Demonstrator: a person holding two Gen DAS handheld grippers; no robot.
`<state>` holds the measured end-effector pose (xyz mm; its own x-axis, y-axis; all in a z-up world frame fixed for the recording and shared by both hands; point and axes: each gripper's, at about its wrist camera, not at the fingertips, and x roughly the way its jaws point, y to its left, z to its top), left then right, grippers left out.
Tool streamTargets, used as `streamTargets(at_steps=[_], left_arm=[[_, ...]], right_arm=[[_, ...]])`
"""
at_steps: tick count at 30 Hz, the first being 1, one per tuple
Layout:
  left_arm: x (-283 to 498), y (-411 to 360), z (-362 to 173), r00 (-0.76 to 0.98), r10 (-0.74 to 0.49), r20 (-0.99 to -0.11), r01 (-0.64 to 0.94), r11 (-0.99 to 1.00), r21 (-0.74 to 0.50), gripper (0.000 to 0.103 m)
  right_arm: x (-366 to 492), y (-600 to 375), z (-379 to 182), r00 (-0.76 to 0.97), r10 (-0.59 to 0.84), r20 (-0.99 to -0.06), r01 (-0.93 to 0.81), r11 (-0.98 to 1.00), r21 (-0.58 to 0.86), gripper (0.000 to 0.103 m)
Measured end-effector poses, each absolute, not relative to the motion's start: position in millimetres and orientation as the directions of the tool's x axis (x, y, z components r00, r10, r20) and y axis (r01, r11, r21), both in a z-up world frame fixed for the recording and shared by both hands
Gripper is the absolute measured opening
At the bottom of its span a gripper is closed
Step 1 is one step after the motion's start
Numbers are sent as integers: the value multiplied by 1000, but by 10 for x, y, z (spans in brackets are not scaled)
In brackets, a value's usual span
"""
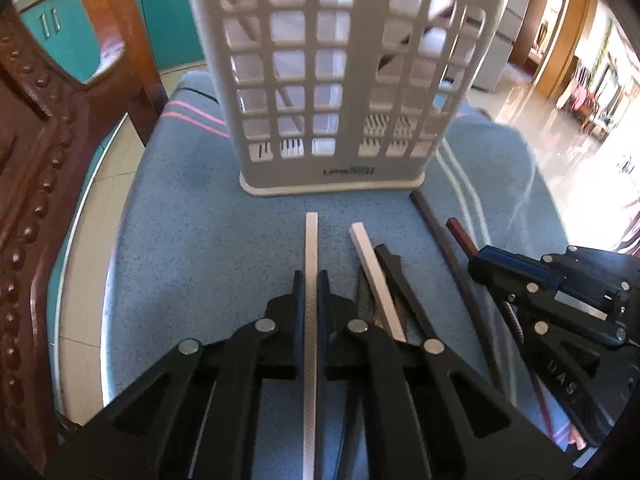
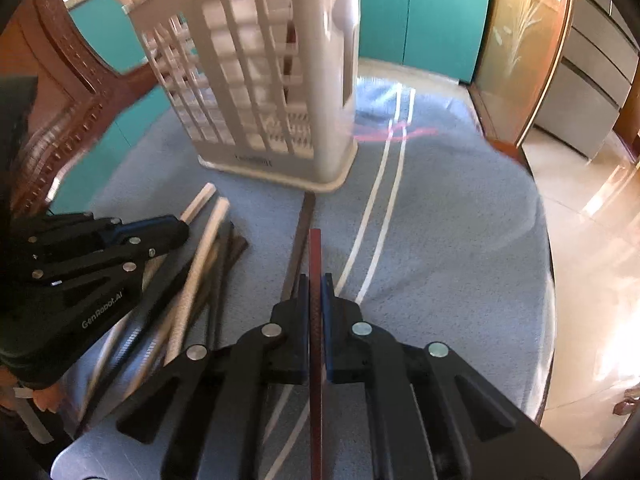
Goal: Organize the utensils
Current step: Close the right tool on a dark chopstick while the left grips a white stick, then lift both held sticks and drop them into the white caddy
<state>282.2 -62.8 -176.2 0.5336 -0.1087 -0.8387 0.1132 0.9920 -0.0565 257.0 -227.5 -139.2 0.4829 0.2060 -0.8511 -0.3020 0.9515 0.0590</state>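
Note:
A white lattice utensil holder [image 1: 340, 80] stands upright on the blue towel, also seen in the right wrist view [image 2: 264, 92]. My left gripper [image 1: 311, 280] is shut on a silver chopstick [image 1: 311, 236] that points toward the holder. A second silver chopstick [image 1: 374, 276] and dark chopsticks [image 1: 404, 292] lie loose beside it. My right gripper [image 2: 316, 284] is shut on a red chopstick [image 2: 315, 252]; a dark brown chopstick [image 2: 298, 248] lies on the towel just left of it. In the right wrist view the left gripper [image 2: 184, 224] sits over the pile of chopsticks [image 2: 192, 280].
The blue towel [image 1: 180, 220] with white stripes [image 2: 380, 200] covers a round table. A carved wooden chair [image 1: 36, 168] stands at the left. Teal cabinets [image 2: 424, 12] and a shiny tiled floor [image 2: 592, 216] lie beyond the table edge.

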Motion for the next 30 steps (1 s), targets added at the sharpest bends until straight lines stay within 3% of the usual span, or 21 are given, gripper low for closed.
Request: streamTargets(at_steps=[11, 20, 26, 30], left_arm=[[1930, -301, -263, 806, -216, -551, 193, 976, -100, 7], [1827, -139, 901, 915, -206, -346, 167, 976, -140, 7], [2274, -75, 1218, 953, -100, -287, 44, 980, -195, 7], [2527, -88, 1148, 970, -17, -242, -32, 980, -196, 7]], right_arm=[[1723, -2673, 26, 695, 436, -572, -393, 896, 206, 7], [2054, -2595, 1011, 792, 505, -344, -434, 861, 263, 7], [2220, -2655, 1198, 925, 355, -138, -304, 907, 292, 7], [2392, -2715, 951, 953, 288, -92, -245, 912, 328, 7]])
